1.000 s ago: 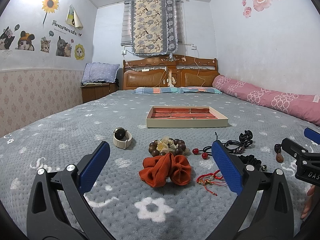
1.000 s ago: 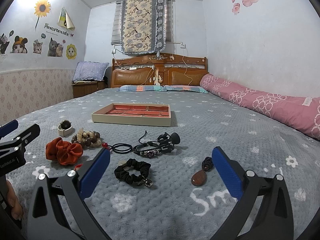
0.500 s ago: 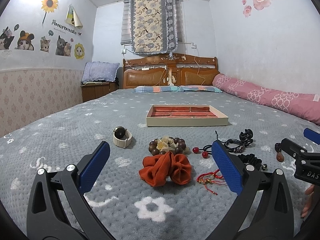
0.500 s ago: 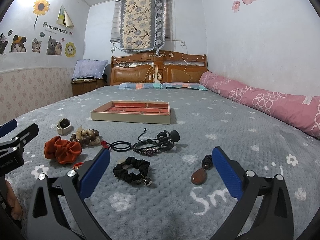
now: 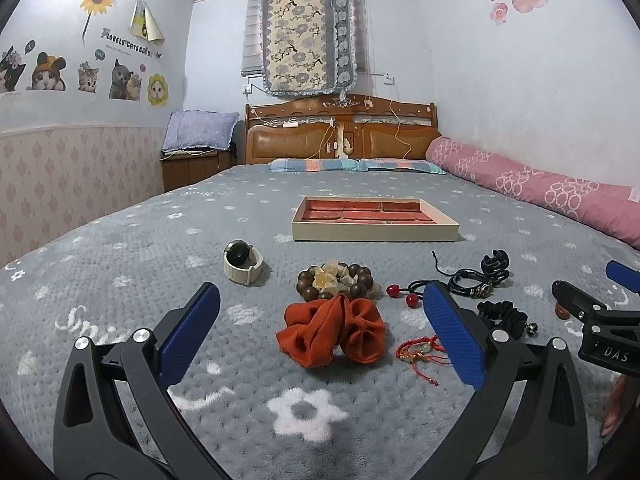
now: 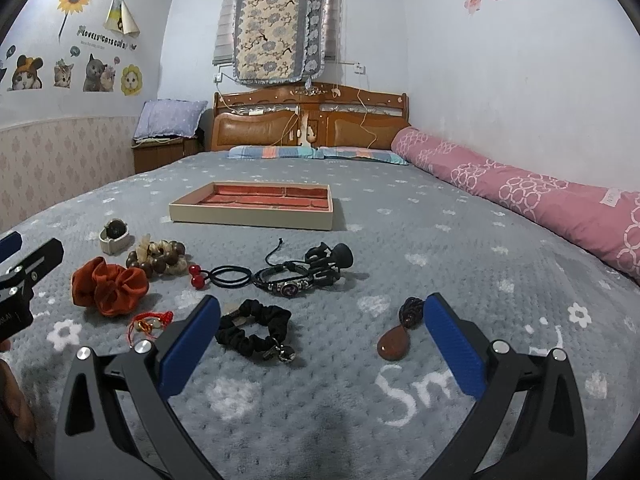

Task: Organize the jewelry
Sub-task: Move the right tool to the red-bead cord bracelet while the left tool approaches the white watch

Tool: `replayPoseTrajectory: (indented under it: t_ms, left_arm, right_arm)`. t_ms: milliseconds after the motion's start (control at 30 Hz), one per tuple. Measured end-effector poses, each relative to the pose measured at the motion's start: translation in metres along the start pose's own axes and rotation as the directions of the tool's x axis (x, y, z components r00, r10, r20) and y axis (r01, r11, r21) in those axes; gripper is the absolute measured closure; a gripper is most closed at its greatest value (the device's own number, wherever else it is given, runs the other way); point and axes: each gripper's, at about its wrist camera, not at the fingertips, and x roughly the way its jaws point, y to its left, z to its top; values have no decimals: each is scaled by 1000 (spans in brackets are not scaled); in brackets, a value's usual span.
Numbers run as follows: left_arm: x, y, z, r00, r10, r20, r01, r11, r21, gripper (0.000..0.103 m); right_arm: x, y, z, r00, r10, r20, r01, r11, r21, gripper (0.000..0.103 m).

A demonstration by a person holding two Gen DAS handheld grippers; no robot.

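Jewelry lies on a grey bedspread in front of a beige tray [image 5: 374, 234] with a red lining, which also shows in the right wrist view [image 6: 252, 216]. My left gripper [image 5: 320, 320] is open and empty, low over an orange scrunchie [image 5: 332, 330], with a bead bracelet [image 5: 336, 278], a white watch [image 5: 242, 262] and a red cord bracelet [image 5: 418, 350] near it. My right gripper [image 6: 320, 326] is open and empty, between a black scrunchie [image 6: 254, 330] and a brown pendant [image 6: 394, 344]. A black leather bracelet [image 6: 288, 282] and a black hair tie with red beads [image 6: 218, 274] lie beyond.
A black claw clip [image 6: 330, 258] sits by the leather bracelet. A pink bolster [image 6: 520, 196] runs along the right wall. Pillows and a wooden headboard [image 5: 340, 132] stand at the far end. A nightstand [image 5: 192, 164] is at the back left.
Both grippers have shifted only slightly; the right view has tilted up a little. No object has moved.
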Motion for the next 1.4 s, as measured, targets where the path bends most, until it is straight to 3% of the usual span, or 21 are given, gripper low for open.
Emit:
replayPoseTrajectory:
  t_ms: [567, 867, 1100, 1333, 1400]
  left_arm:
    - [19, 0, 2, 992, -62, -112, 61, 998, -18, 5]
    - [40, 9, 11, 972, -104, -211, 90, 993, -75, 5]
    - [65, 27, 30, 958, -103, -269, 81, 992, -93, 5]
    - [89, 44, 50, 964, -62, -258, 48, 997, -60, 5]
    - [98, 48, 56, 963, -65, -260, 54, 997, -48, 5]
  right_arm:
    - [20, 5, -1, 994, -6, -106, 4, 1000, -22, 4]
    - [40, 4, 3, 979, 34, -199, -36, 999, -7, 4]
    - [49, 10, 22, 984, 59, -168, -59, 998, 2, 4]
    - [78, 31, 40, 982, 75, -173, -78, 997, -10, 5]
    - [89, 37, 44, 979, 84, -185, -86, 996, -5, 9]
